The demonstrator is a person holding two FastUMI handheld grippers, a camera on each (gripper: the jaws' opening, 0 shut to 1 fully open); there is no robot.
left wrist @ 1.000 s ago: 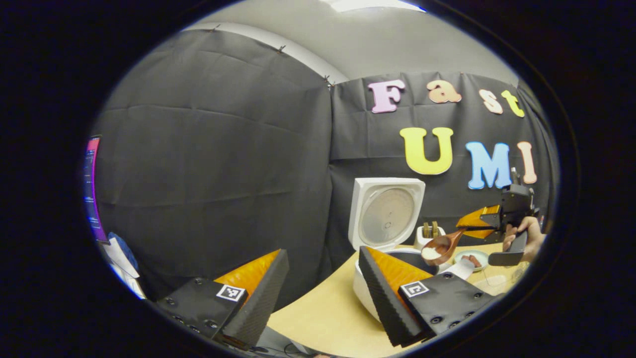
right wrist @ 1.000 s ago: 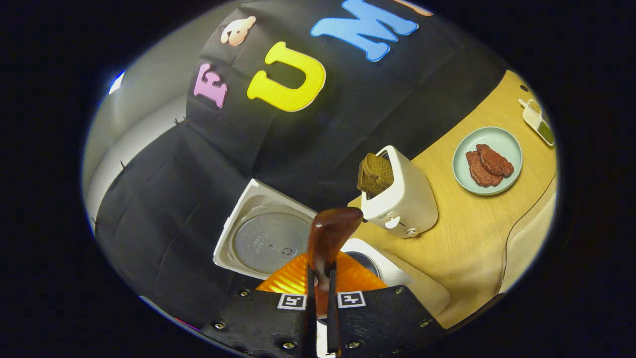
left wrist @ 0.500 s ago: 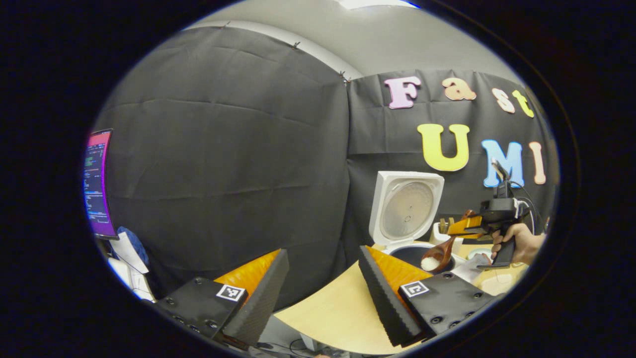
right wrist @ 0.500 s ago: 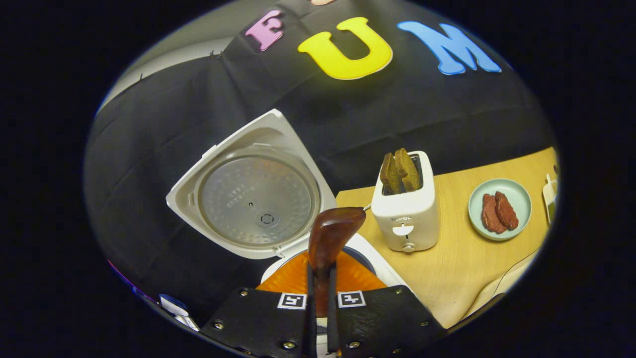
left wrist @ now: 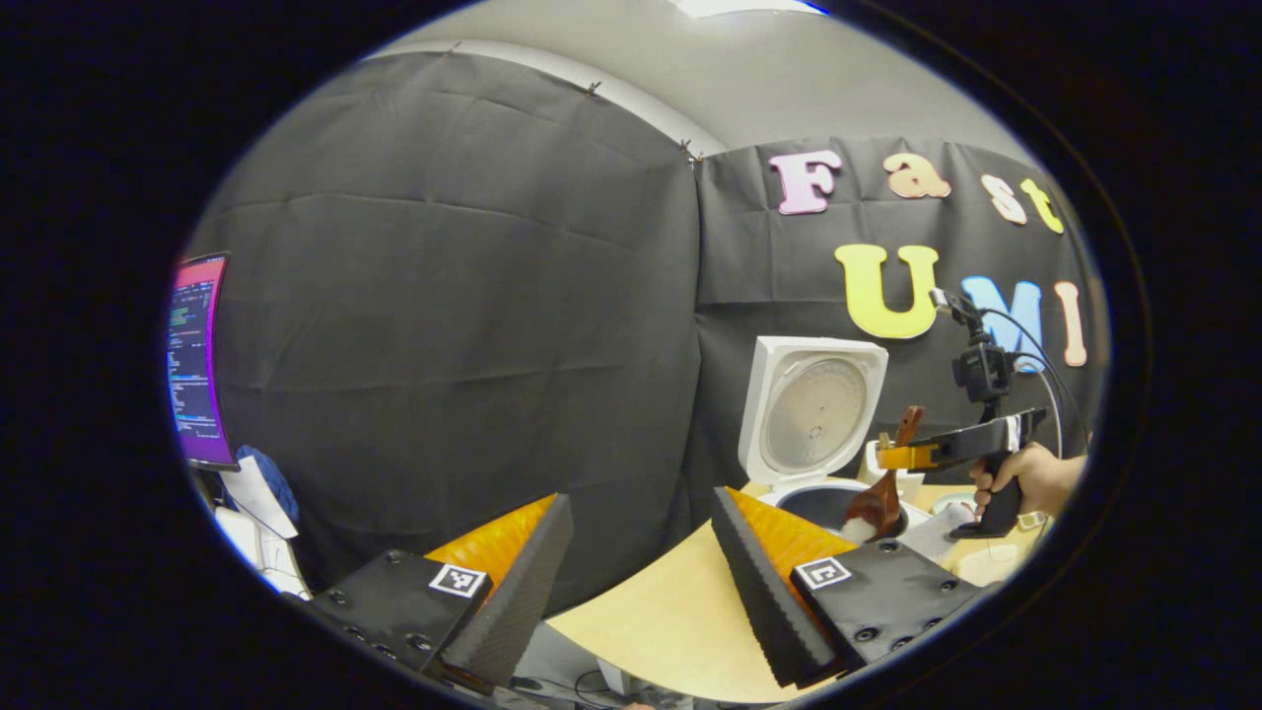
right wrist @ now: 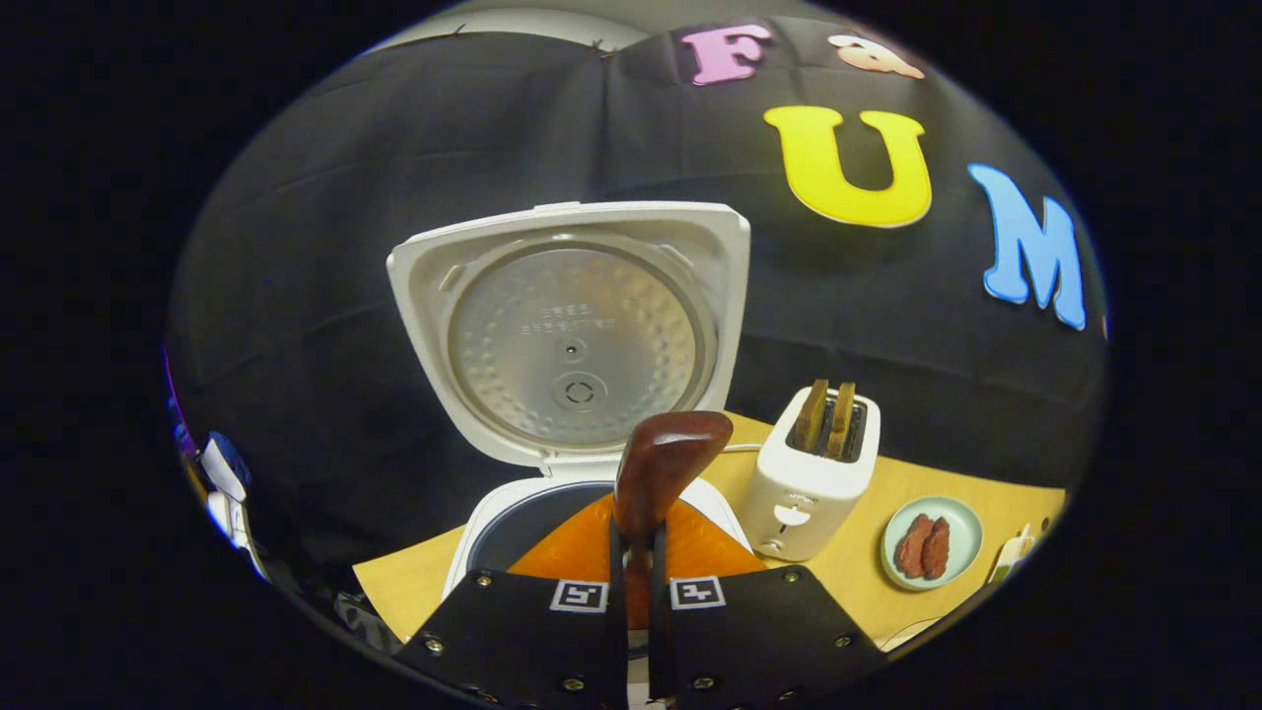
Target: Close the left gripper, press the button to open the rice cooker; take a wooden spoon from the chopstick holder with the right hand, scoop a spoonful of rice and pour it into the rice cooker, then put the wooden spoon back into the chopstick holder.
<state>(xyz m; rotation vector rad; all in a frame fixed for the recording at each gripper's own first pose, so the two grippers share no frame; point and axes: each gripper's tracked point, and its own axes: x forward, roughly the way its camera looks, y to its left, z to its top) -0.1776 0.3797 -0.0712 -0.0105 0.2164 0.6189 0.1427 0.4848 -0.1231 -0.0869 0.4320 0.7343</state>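
Observation:
The white rice cooker (left wrist: 813,414) stands with its lid raised and its dark pot (left wrist: 823,503) exposed. Over the pot, my right gripper (left wrist: 902,456), held by a hand (left wrist: 1025,478), is shut on the wooden spoon (left wrist: 876,503). The spoon is tipped steeply, bowl down, with white rice (left wrist: 858,531) at its lower edge. In the right gripper view the spoon's handle (right wrist: 670,463) rises from between the closed fingers of the right gripper (right wrist: 631,602), above the pot (right wrist: 532,523) and in front of the lid (right wrist: 577,335). My left gripper (left wrist: 641,582) is open and holds nothing, well short of the cooker.
A white toaster (right wrist: 813,473) with two bread slices stands right of the cooker. A pale green plate (right wrist: 932,542) with meat pieces lies beyond it. The wooden table (left wrist: 670,611) runs to a near edge. A lit monitor (left wrist: 197,365) is far left.
The right gripper has rolled and risen, tipping the spoon from nearly level to bowl-down over the pot. Its view now faces the lid squarely. The left gripper stayed open and turned slightly.

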